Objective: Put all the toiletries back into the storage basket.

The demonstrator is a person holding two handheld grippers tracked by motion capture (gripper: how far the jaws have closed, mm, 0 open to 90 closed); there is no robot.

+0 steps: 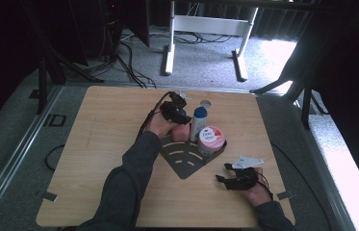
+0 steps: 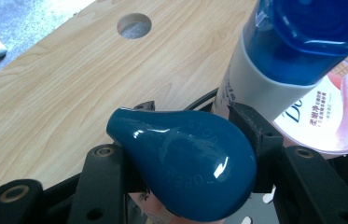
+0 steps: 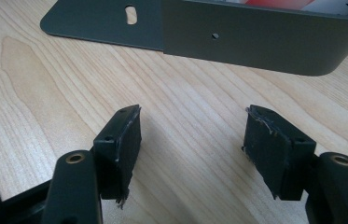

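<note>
Left gripper clamps the teal-capped pink bottle at the rack's far corner, third item nearly placed; right gripper idles with jaws apart near the table's near edge.

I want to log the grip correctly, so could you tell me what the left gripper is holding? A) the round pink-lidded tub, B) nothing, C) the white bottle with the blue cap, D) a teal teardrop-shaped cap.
D: in the left gripper view, the left gripper is closed around the glossy teal cap, with the white bottle standing beside it.
</note>
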